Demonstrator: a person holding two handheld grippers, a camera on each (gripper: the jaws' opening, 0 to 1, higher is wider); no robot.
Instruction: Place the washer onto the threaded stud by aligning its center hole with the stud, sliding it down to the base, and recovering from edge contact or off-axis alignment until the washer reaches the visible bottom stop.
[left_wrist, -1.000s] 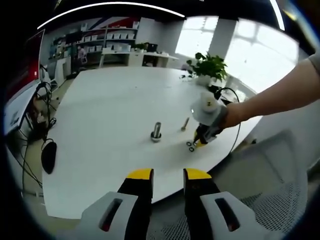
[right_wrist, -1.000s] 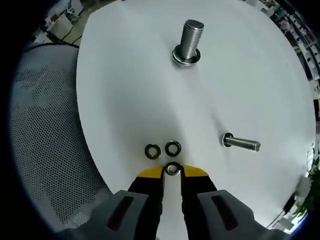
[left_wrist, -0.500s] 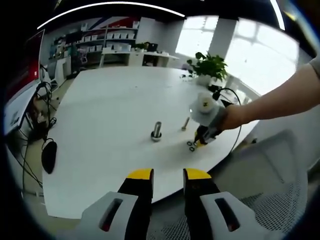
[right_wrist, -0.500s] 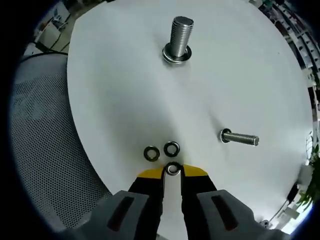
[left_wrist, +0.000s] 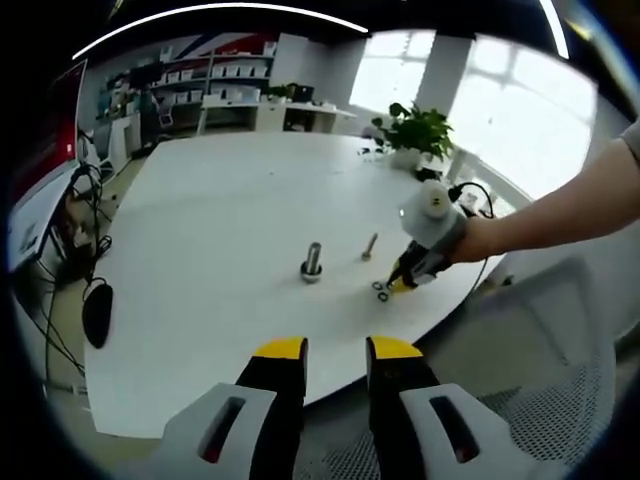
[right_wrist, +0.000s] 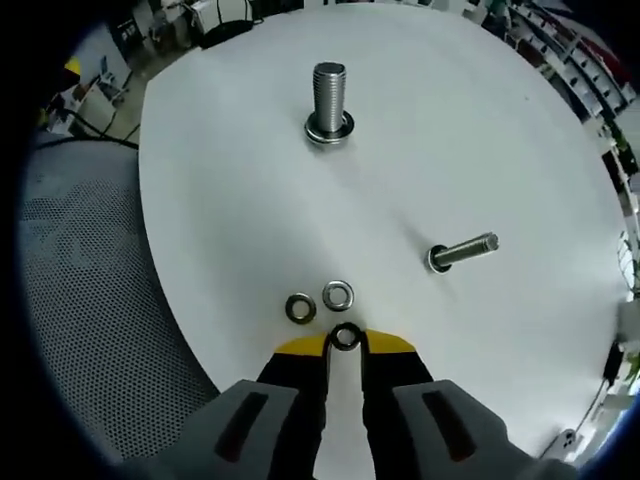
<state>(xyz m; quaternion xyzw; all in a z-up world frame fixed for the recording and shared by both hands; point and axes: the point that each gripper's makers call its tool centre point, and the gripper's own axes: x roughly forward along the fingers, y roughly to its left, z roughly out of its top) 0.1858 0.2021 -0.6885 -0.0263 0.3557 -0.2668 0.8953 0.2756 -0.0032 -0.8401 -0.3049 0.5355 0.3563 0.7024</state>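
In the right gripper view, the right gripper (right_wrist: 345, 343) is pinching a washer (right_wrist: 346, 336) between its yellow tips, down at the table (right_wrist: 240, 230) edge. Two more washers (right_wrist: 300, 308) (right_wrist: 338, 295) are lying just beyond, toward 11 and 12 o'clock. The stud (right_wrist: 328, 102) is standing upright at 12 o'clock, well apart. A bolt (right_wrist: 460, 251) is lying at 2 o'clock.

In the left gripper view, the left gripper (left_wrist: 335, 352) is hovering off the table, jaws slightly parted and holding nothing.
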